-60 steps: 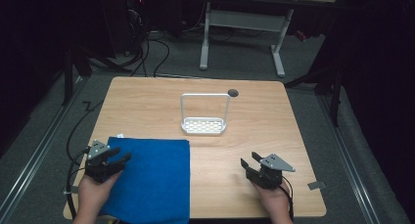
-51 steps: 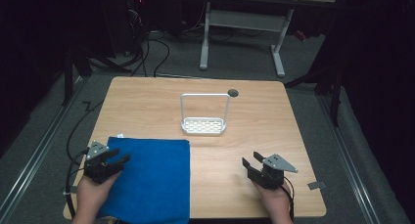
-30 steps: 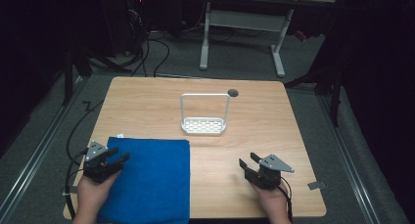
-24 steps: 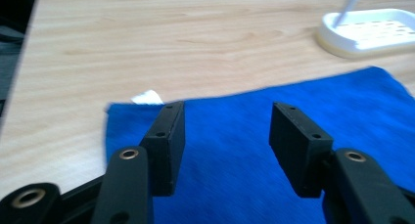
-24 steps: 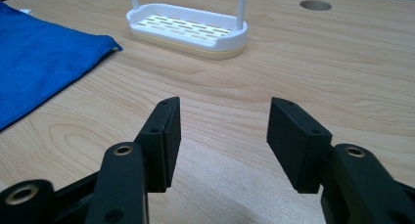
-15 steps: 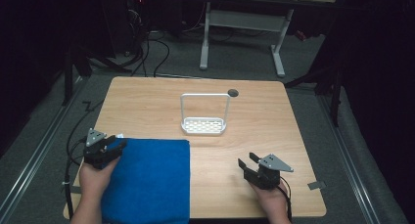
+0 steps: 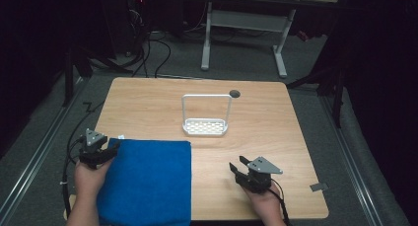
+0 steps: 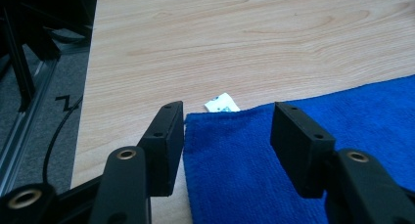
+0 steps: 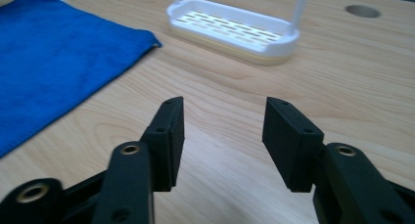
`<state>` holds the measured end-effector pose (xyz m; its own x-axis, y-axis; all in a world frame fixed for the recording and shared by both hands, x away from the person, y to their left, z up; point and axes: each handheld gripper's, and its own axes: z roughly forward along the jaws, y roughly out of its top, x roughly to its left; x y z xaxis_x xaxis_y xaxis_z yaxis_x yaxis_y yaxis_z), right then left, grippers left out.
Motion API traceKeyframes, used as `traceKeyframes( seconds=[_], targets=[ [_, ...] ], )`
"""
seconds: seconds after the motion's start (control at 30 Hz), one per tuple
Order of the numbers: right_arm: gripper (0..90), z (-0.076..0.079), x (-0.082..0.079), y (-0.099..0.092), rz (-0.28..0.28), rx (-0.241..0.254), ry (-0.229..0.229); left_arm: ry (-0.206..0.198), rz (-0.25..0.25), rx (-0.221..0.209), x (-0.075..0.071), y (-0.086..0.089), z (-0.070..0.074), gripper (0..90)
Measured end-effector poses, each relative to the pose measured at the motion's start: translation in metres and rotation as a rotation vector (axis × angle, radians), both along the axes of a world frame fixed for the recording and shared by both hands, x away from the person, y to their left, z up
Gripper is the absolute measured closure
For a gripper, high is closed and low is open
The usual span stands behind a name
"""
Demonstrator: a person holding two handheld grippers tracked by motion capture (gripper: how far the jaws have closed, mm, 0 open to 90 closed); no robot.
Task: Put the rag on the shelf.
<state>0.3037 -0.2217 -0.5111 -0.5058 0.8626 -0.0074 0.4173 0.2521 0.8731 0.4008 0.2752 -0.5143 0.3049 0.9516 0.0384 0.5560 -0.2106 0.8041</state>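
A blue towel (image 7: 148, 181) lies flat on the front left of the wooden table (image 7: 266, 122). Its far left corner (image 8: 195, 119) carries a small white tag (image 8: 221, 103). My left gripper (image 8: 225, 136) is open and sits low at that corner, one jaw off the cloth's left edge and the other over the cloth (image 8: 372, 126). In the high view the left gripper (image 7: 106, 152) rests at the towel's left edge. My right gripper (image 7: 236, 170) is open with nothing between its jaws, over bare wood at the front right (image 9: 222, 131).
A white slotted tray with a tall wire handle (image 7: 205, 125) stands mid-table, also in the right gripper view (image 9: 235, 31). A round cable hole (image 7: 234, 94) lies behind it. Cables trail off the left table edge (image 7: 74, 137). A desk frame stands beyond the table.
My left gripper has moved away from the towel's middle, out and forward to its far left corner. The right gripper has stayed almost still.
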Motion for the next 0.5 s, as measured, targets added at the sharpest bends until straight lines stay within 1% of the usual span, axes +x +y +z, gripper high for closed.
traceKeyframes(
  seconds=[0.03, 0.07, 0.1, 0.13, 0.2, 0.27, 0.3, 0.33, 0.37, 0.4, 0.43, 0.5],
  targets=[
    [48.6, 0.001, 0.001, 0.004, 0.01, 0.001, 0.006, 0.0, 0.0, 0.0, 0.0, 0.0, 0.0, 47.1],
    [47.6, 0.002, 0.002, 0.01, 0.027, 0.011, 0.018, 0.006, 0.006, -0.001, 0.004, 0.002, -0.002, 47.2],
    [47.6, 0.002, 0.002, 0.01, 0.027, 0.011, 0.018, 0.006, 0.006, -0.001, 0.004, 0.002, -0.002, 47.2],
    [47.0, 0.004, 0.006, 0.02, 0.058, 0.006, 0.029, 0.019, 0.014, 0.0, 0.008, 0.004, -0.005, 47.2],
    [46.9, 0.007, 0.011, 0.029, 0.069, -0.007, 0.031, 0.039, 0.026, -0.011, 0.011, 0.006, -0.008, 47.2],
    [46.9, 0.008, 0.014, 0.032, 0.073, -0.005, 0.037, 0.047, 0.028, -0.017, 0.013, 0.007, -0.01, 47.2],
    [47.8, 0.01, 0.021, 0.039, 0.071, 0.001, 0.041, 0.054, 0.034, -0.021, 0.014, 0.008, -0.011, 47.6],
    [47.8, 0.01, 0.021, 0.039, 0.071, 0.001, 0.041, 0.054, 0.034, -0.021, 0.014, 0.008, -0.011, 48.0],
    [48.3, 0.011, 0.027, 0.045, 0.072, 0.008, 0.036, 0.058, 0.033, -0.034, 0.015, 0.009, -0.012, 48.4],
    [48.3, 0.011, 0.03, 0.048, 0.072, 0.011, 0.041, 0.062, 0.041, -0.036, 0.016, 0.01, -0.013, 48.8],
    [48.4, 0.012, 0.034, 0.051, 0.069, 0.028, 0.049, 0.062, 0.041, -0.036, 0.016, 0.01, -0.013, 49.6],
    [48.4, 0.012, 0.04, 0.057, 0.071, 0.036, 0.061, 0.078, 0.048, -0.055, 0.018, 0.012, -0.015, 51.3]
  ],
)
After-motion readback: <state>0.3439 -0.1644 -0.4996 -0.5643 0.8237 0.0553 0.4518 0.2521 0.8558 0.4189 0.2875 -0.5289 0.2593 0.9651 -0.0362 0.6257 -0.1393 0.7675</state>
